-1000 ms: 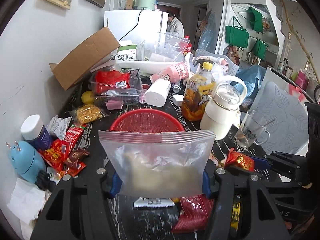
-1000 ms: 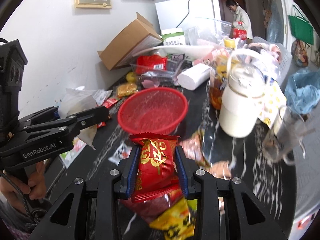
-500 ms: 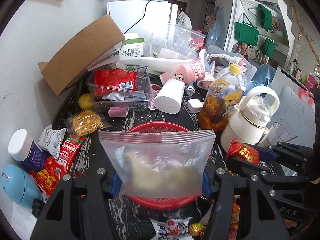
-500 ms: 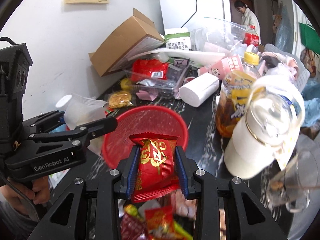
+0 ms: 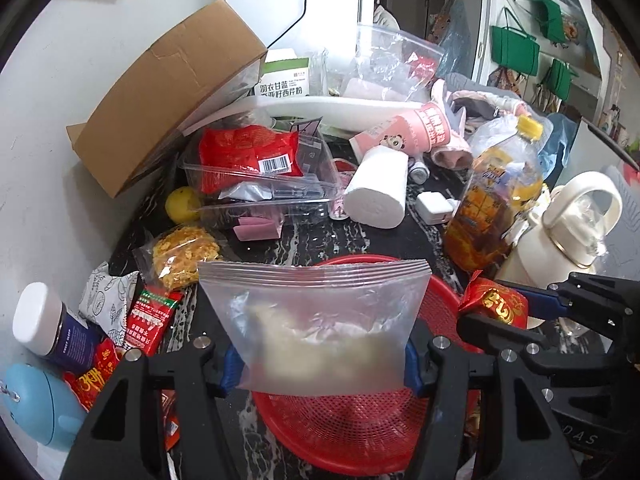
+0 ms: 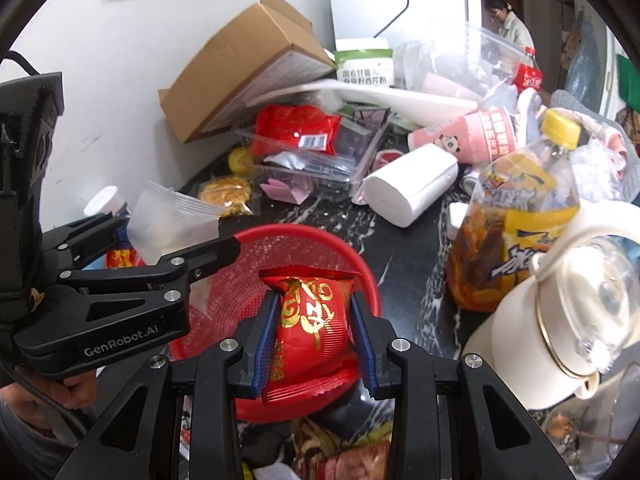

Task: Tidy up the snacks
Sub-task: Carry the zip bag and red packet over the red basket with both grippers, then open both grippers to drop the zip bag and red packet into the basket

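Snacks now carried over the red perforated plastic basket (image 5: 436,312), no longer short of it. Clear zip-top bag of pale food (image 5: 320,328) is pinched in the left gripper (image 5: 320,364); red foil packet with gold lettering (image 6: 312,320) is clamped in the right gripper (image 6: 314,340). Both were brought forward across the black marbled table (image 5: 320,236). Release into the basket is judged next.
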`<state>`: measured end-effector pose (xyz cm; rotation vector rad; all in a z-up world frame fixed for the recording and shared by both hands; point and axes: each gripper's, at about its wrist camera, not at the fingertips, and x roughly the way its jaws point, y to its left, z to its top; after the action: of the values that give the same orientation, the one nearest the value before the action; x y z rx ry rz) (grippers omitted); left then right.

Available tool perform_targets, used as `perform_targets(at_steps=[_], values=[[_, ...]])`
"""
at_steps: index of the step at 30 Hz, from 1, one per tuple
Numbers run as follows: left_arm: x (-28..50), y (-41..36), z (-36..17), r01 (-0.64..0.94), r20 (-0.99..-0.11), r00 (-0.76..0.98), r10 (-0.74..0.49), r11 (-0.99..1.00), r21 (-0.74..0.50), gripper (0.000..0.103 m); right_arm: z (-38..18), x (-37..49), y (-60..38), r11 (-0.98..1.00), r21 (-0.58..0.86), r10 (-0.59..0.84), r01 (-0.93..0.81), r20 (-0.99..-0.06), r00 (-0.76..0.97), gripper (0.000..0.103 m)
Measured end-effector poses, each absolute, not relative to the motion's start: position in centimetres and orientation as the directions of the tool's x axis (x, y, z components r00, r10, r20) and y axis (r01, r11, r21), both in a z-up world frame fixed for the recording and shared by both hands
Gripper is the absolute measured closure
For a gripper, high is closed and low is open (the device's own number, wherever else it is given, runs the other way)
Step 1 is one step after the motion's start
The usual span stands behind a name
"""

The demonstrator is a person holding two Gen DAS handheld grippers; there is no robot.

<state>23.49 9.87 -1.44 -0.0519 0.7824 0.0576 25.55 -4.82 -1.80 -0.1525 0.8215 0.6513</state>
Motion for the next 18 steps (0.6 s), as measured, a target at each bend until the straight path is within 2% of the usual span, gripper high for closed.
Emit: perform_targets(at_steps=[5,8,11,18], values=[[24.3,9.5,-2.4,-0.059,-0.724,0.688,0.045,0.998,0.005,0.042,-2.8,26.2,-4.6,0.806,0.118,0.46,-0.579,-0.742,0.489,0.067],[24.7,9.4,-3.2,-0.063,-0.759,0.65,0.042,0.998,0.001,0.04,-3.0,26.2,-4.9,0.815,0.115,0.446,-0.568,-0.749,0.489,0.053],[24.7,9.3,-3.6,-0.074,-0.773,0.633,0.048,0.997,0.001,0.028,-2.9,25.9,-5.2,0.821,0.108,0.438,-0.561,-0.75,0.496,0.053],[23.9,8.4,-2.2,-0.078,-0.755,0.652,0.074,0.996,0.03,0.028,-1.8,25.0,-6.4,0.833,0.099,0.428,-0.544,-0.738,0.522,0.053]])
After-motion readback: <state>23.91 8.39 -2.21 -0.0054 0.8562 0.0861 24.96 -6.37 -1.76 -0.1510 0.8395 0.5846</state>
